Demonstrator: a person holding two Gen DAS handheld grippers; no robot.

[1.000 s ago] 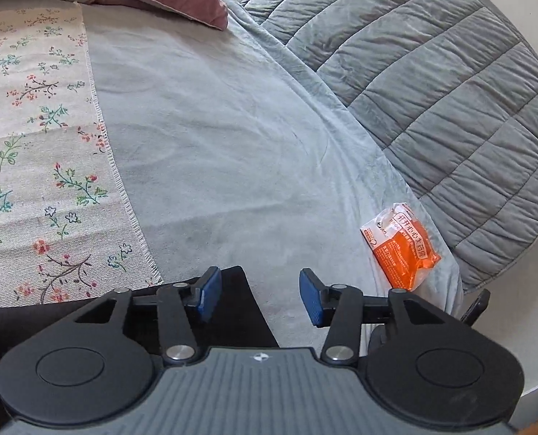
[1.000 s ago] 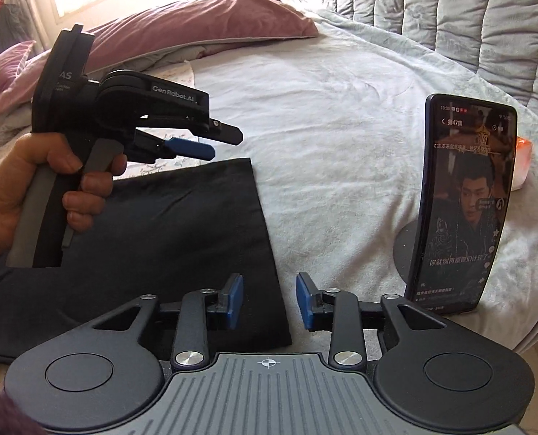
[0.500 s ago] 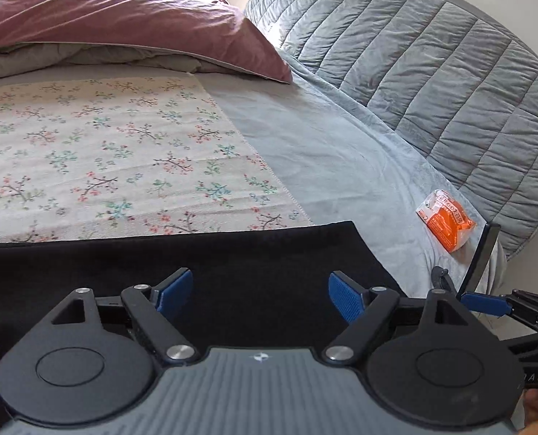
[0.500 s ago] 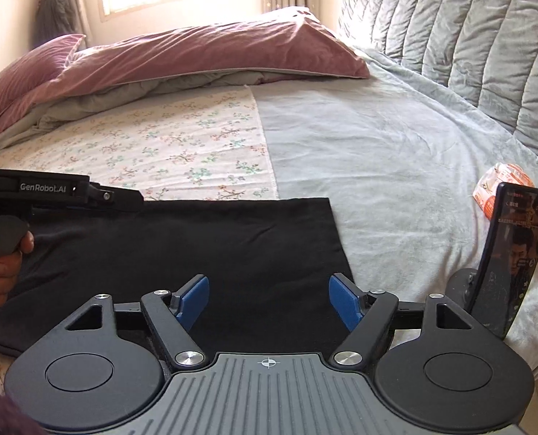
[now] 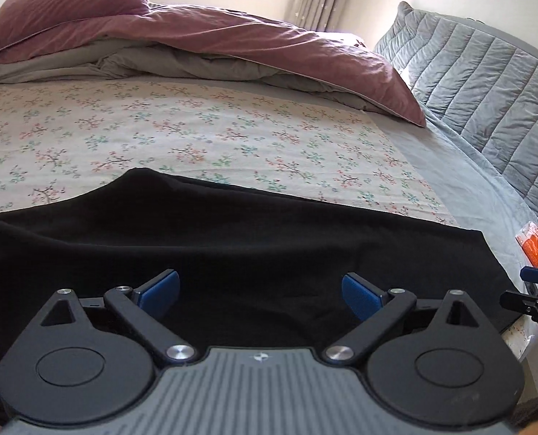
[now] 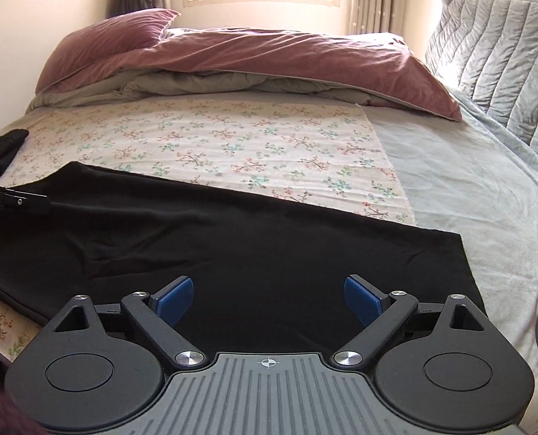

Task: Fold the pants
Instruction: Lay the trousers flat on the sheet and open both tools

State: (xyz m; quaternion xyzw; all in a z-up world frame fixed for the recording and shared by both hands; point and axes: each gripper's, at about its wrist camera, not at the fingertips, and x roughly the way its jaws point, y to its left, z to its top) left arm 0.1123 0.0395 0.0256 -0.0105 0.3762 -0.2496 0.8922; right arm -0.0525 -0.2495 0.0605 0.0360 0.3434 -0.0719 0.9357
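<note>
1. The black pants (image 6: 232, 253) lie flat along the near edge of the bed (image 6: 468, 199), partly on the floral sheet (image 6: 232, 145), partly on the grey blanket. Both tools sit above the cloth with nothing in them: the left hand-held gripper (image 5: 260, 291) and the right hand-held gripper (image 6: 269, 299) have just been spreading their jaws, which now stand wide and released, no fabric between the pads.
2. Likely slip — a pinch that takes only the top layer. The cloth looks thin and doubled, so a shallow bite may lift one layer and leave the other behind, skewing the fold.
3. The near hem runs close to the bed's edge; a careless drag may pull the pants off it.
4. A soft ridge (image 5: 142, 181) rises at the far edge in the left view. Folded over as it is, it probably gets trapped as a crease.
5. An orange packet (image 5: 533, 248) and a stand at the right sit near the trouser end — a wide swing could knock them.
</note>
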